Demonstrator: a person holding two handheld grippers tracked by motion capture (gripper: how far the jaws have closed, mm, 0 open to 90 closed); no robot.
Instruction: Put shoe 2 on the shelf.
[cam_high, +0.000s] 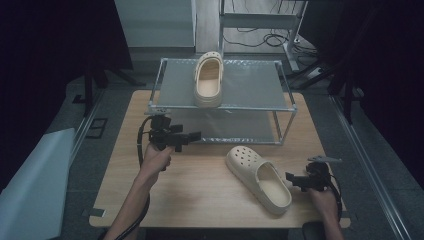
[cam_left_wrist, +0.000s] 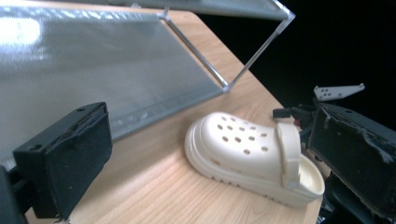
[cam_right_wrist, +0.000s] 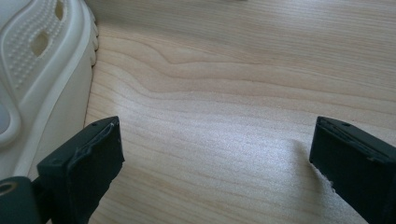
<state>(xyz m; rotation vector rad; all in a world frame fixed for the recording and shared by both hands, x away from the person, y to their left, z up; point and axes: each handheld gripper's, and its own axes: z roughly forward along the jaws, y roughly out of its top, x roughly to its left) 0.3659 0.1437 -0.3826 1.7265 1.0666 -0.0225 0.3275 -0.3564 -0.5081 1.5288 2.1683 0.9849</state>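
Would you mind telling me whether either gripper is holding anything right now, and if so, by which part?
Nothing is held. The left gripper and right gripper are both open; the clog on the table lies free beside the right one.

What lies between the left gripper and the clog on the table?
Nothing but bare wooden tabletop: in the high view the left gripper and the cream clog on the table stand apart, and the left gripper view shows the same.

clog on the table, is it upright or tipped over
Upright. The clog on the table rests flat on its sole on the wooden table, its opening facing up, with the strap across it. Neither gripper touches it.
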